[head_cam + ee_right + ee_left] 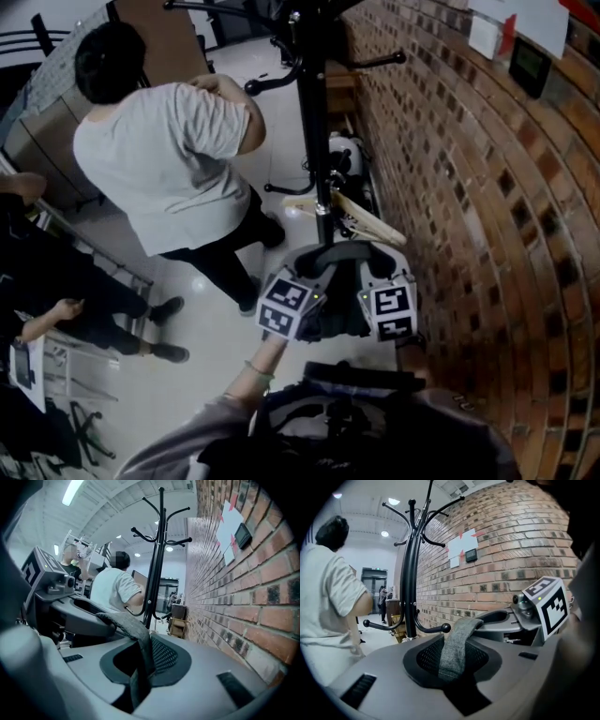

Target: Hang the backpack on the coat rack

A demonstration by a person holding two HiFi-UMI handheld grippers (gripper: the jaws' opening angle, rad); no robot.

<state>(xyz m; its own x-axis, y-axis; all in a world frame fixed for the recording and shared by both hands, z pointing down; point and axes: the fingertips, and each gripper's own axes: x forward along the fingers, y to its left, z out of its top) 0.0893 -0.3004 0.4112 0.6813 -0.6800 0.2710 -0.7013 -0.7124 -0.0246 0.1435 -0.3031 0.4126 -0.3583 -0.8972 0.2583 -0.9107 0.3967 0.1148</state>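
Observation:
The black coat rack (pixel 314 112) stands just ahead beside the brick wall, and its pole (pixel 411 573) and curved hooks fill the left gripper view. The rack (pixel 157 555) rises behind the strap in the right gripper view. The backpack's grey top strap (pixel 342 251) arches between my two grippers, with the dark backpack body (pixel 339 319) hanging under them. My left gripper (pixel 323 272) is shut on one end of the strap (pixel 457 644). The right gripper (pixel 375 272) is shut on the other end (pixel 136 639). Both sit short of the rack's lower hook (pixel 436 630).
A person in a white T-shirt (pixel 169 159) stands close to the left of the rack. The brick wall (pixel 487 234) runs along the right, with papers and a small dark device (pixel 471 554) on it. A wooden hanger (pixel 361 217) lies at the rack's base. More people (pixel 56 319) are at the far left.

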